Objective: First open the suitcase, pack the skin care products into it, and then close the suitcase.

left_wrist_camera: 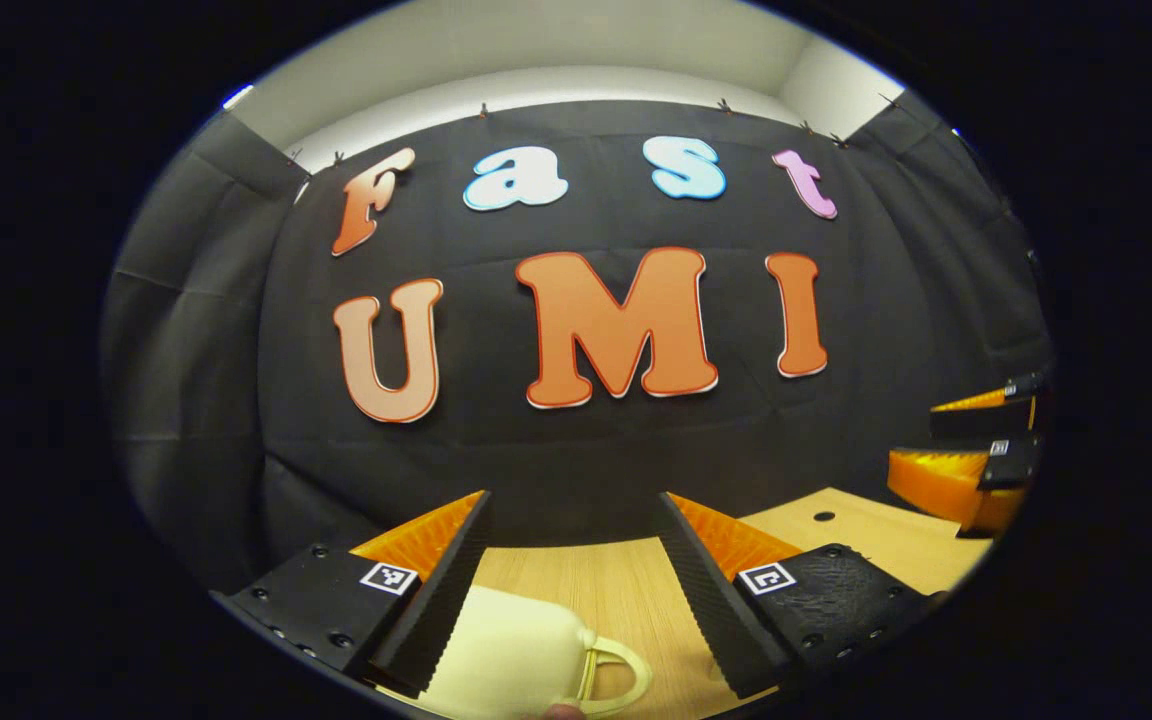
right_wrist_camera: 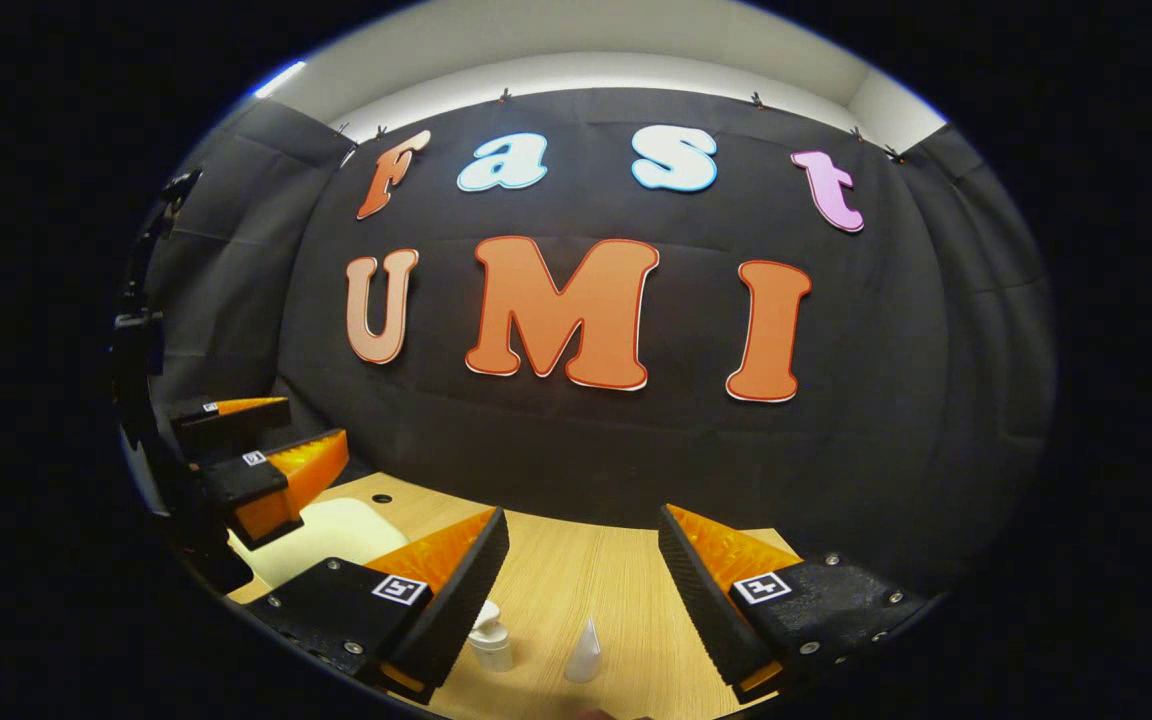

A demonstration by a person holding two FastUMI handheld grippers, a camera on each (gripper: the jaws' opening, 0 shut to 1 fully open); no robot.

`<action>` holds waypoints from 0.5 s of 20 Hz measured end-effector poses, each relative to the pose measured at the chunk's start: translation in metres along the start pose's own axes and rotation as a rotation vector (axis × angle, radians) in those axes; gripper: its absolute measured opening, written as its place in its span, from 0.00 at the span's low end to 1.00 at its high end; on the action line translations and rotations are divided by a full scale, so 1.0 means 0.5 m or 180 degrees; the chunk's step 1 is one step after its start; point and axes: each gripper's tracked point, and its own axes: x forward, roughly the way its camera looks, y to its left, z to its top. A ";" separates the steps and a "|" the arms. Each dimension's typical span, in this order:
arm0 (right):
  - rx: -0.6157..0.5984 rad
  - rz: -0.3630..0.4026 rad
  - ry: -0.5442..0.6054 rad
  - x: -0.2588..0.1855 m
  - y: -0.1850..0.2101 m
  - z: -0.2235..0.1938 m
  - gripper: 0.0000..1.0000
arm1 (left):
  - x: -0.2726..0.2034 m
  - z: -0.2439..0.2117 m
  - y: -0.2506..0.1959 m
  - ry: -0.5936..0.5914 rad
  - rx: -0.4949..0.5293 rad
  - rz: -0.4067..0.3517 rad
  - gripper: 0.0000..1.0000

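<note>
A small cream suitcase (left_wrist_camera: 516,655) with a looped handle lies closed on the wooden table (left_wrist_camera: 626,580), just below my left gripper (left_wrist_camera: 576,525), which stands open above it. The same suitcase (right_wrist_camera: 331,535) appears at the left in the right gripper view, under the left gripper (right_wrist_camera: 276,440). My right gripper (right_wrist_camera: 581,540) is open above the table. Beneath it stand a small white pump bottle (right_wrist_camera: 489,640) and a small white pointed-cap bottle (right_wrist_camera: 584,652). In the left gripper view the right gripper (left_wrist_camera: 976,445) hovers at the far right, open.
The black cloth wall hangs close behind the table's far edge. A small dark hole (left_wrist_camera: 823,516) marks the tabletop near the back; the same hole (right_wrist_camera: 382,498) lies behind the suitcase in the right gripper view. Bare wood (right_wrist_camera: 586,580) lies between the bottles and the wall.
</note>
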 end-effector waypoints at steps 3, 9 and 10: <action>-0.0018 -0.0077 -0.0011 0.016 -0.009 0.002 0.95 | 0.007 -0.066 -0.011 0.0193 0.0278 -0.0127 0.99; -0.0049 -0.0250 0.0017 0.041 -0.048 -0.003 0.95 | 0.006 -0.198 -0.042 0.0638 0.0714 -0.0456 0.99; -0.0043 -0.0261 0.0027 0.044 -0.053 -0.003 0.95 | 0.005 -0.214 -0.049 0.0681 0.0772 -0.0515 0.99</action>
